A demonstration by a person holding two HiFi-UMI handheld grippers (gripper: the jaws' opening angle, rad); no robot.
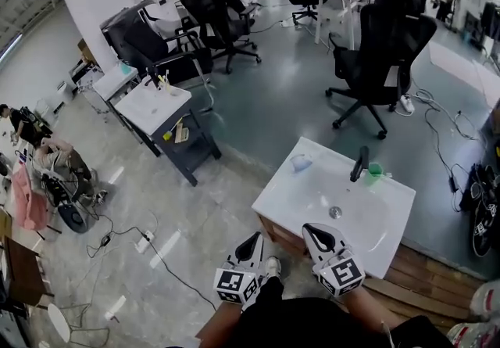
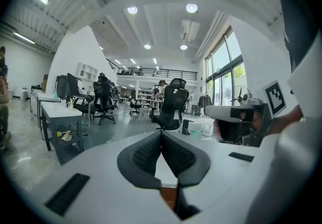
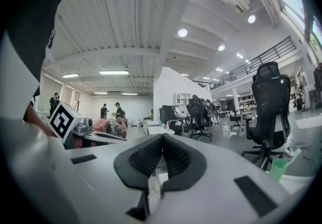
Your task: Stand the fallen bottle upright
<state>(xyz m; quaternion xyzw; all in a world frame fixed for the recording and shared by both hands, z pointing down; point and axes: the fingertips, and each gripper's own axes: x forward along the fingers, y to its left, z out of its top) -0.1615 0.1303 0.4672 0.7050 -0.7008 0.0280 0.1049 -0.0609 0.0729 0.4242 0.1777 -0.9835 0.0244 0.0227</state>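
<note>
A small pale bottle (image 1: 301,162) lies on its side on the far left corner of the white sink basin (image 1: 285,196). Both grippers hover at the basin's near edge, well short of the bottle. My left gripper (image 1: 251,246) is shut, its pads touching with nothing between them (image 2: 161,136). My right gripper (image 1: 315,232) sits over the basin's near rim, also shut and empty (image 3: 162,138). In the left gripper view the right gripper shows at the right edge. The bottle itself does not show clearly in either gripper view.
A black faucet (image 1: 359,163) and a green cup (image 1: 376,170) stand at the basin's back; the cup (image 3: 277,169) also shows in the right gripper view. A drain (image 1: 335,212) sits mid-basin. Black office chairs (image 1: 384,57) and a second sink stand (image 1: 160,108) lie beyond.
</note>
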